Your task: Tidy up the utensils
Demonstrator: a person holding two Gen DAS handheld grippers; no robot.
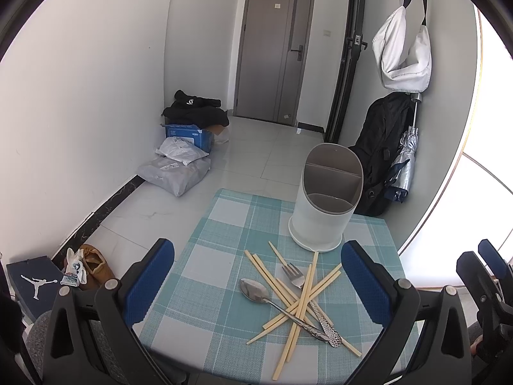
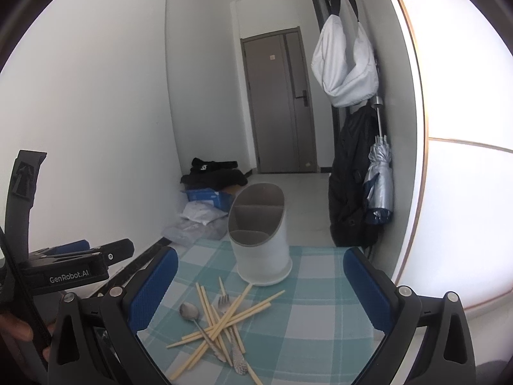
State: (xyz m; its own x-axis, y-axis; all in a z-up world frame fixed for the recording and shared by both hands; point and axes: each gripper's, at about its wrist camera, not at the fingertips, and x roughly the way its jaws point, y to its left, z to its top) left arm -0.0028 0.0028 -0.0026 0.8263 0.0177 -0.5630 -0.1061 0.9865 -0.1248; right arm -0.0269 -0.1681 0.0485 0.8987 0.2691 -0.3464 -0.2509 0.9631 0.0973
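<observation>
A pile of several wooden chopsticks (image 1: 304,298) lies on a teal checked tablecloth (image 1: 208,240), with a metal spoon (image 1: 256,290) and a metal fork (image 1: 293,277) mixed in. A white utensil holder (image 1: 323,211) with two grey-lined compartments stands empty behind the pile. The same pile (image 2: 221,320), spoon (image 2: 189,311), fork (image 2: 223,302) and holder (image 2: 261,250) show in the right wrist view. My left gripper (image 1: 256,285) is open above the pile, touching nothing. My right gripper (image 2: 259,285) is open and empty, held back from the pile.
The small table stands in a hallway. Boxes, bags and black clothes (image 1: 189,134) lie on the floor at the left wall. A black backpack (image 1: 381,157), an umbrella (image 1: 404,163) and a white bag (image 1: 404,54) hang at the right. A grey door (image 1: 272,54) is behind.
</observation>
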